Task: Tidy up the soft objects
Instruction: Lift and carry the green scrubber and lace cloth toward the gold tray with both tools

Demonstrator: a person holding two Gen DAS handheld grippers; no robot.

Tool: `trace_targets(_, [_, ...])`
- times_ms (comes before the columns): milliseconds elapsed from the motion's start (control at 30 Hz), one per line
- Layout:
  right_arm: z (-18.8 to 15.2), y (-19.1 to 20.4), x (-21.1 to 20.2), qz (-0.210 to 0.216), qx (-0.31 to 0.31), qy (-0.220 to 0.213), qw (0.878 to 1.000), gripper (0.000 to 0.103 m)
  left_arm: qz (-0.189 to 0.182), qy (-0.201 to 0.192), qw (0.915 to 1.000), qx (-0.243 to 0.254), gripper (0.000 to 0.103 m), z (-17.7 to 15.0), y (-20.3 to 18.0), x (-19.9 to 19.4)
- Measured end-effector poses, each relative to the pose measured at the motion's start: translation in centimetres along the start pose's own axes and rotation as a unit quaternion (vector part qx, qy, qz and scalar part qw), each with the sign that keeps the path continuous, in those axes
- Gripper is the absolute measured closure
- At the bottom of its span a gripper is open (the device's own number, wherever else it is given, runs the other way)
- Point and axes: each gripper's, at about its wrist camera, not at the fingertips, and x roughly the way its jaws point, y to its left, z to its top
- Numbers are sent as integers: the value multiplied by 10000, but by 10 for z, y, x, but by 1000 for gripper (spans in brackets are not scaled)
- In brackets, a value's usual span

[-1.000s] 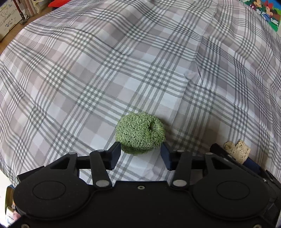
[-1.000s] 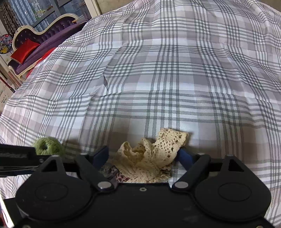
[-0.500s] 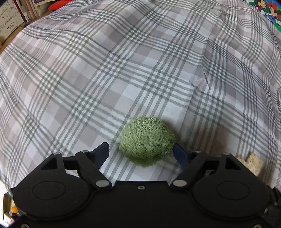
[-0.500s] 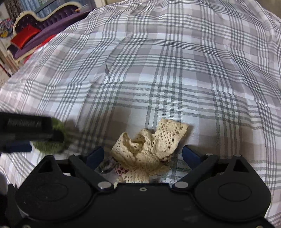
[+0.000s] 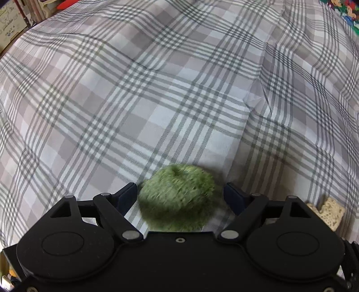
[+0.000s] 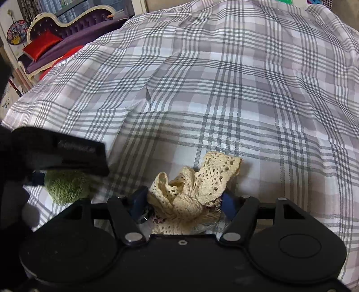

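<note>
A green knitted ball (image 5: 177,200) lies blurred on the plaid bedspread (image 5: 157,101), between the fingers of my left gripper (image 5: 180,193). That gripper is open, with a small gap on either side of the ball. From the right wrist view the ball (image 6: 67,188) shows under the left gripper's black body (image 6: 58,152). My right gripper (image 6: 184,200) is closing on a bunched cream crochet lace (image 6: 197,186), and both pads touch it. Something pink-patterned and shiny lies under the lace, too hidden to identify. The lace (image 5: 329,211) peeks in at the left wrist view's right edge.
The grey and white plaid bedspread (image 6: 246,89) covers all the ground ahead, with a few creases. Beyond its far left edge stands a purple sofa with a red cushion (image 6: 42,42). Boxes (image 5: 11,27) sit past the far left corner, and a colourful print (image 5: 343,13) at the far right.
The left jaws opened wide off the green ball, and the gripper sank a little over it. The right jaws narrowed from wide apart until they touch the lace.
</note>
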Motion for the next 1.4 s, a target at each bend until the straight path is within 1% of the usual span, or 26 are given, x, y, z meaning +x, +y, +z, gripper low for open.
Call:
trace_targets(33, [0,1,0,-4,-15,-13,10000,43,-6,-22,10000,-19,22,-1,2,-2])
trace_targets(67, [0,2,-1,6,-33,-39,10000,44,10,-23,10000,-8,22,-1,2,-2])
trace_targets(100, [-1,2,-2,24,-46,-51,10000,49,29,-13,10000,11,22,-1,2,-2])
trace_targets(167, [-1,3,-1,60,-47,-14,10000,50,31,42,10000,31,22,-2,1,1])
trace_targets(267, [1,0,0,105,34,25,9999,49,-1,134,9999,24,22,-4,1,4])
trace_targets(300, [1,-2,-1,126,92,32,9999,45,15,160,9999,45,23,-4,1,5])
trace_targets(333, [2,-5,-1,137,164,31,9998,38,33,187,9998,90,24,-5,0,7])
trace_targets(367, [2,-7,-1,134,227,23,9997,34,45,213,9997,147,33,-7,-1,8])
trace_targets(400, [2,-8,-2,121,274,18,9996,26,25,208,9996,176,44,-8,-2,8])
trace_targets(433, [2,-10,-3,107,318,8,9994,19,24,184,9996,195,49,-8,-2,6])
trace_targets(500, [3,-12,-3,92,382,-5,9992,15,4,140,9997,209,52,-8,-2,1])
trace_targets(567, [3,-14,-4,68,415,-1,9991,14,3,161,9998,139,52,-9,1,0])
trace_targets(633, [2,-14,-4,47,398,39,9992,8,42,164,9998,89,52,-12,4,-3])
trace_targets(767, [-2,-5,2,51,58,288,9996,7,131,105,9998,48,52,-22,11,-15])
trace_targets(833, [-4,2,5,-17,-198,368,9991,5,169,81,9998,23,52,-26,14,-23])
trace_targets(900, [-6,7,5,-45,-339,363,9988,6,153,56,9999,7,52,-32,19,-32])
trace_targets(933, [-6,8,6,-45,-394,376,9985,12,148,55,9999,1,52,-34,21,-36])
trace_targets(967, [-7,10,6,-75,-466,368,9982,15,138,51,9999,-5,51,-36,23,-40])
trace_targets(1033, [-9,15,5,-239,-675,278,9970,36,108,19,9999,-13,51,-42,27,-51])
trace_targets(1067, [-10,16,3,-256,-752,229,9966,38,99,3,10000,-16,51,-45,29,-56])
trace_targets(1167, [-9,14,2,-97,-751,203,9969,39,47,-49,10000,-21,51,-55,37,-73])
trace_targets(1267, [-5,6,-4,353,-496,89,9981,40,-12,-119,9999,-73,51,-71,51,-93])
trace_targets(1333, [-3,4,-13,578,-381,-116,9975,40,1,-187,9997,-123,51,-82,63,-108])
trace_targets(1400, [-3,6,-24,614,-405,-441,9963,40,43,-273,9995,-180,51,-96,77,-123])
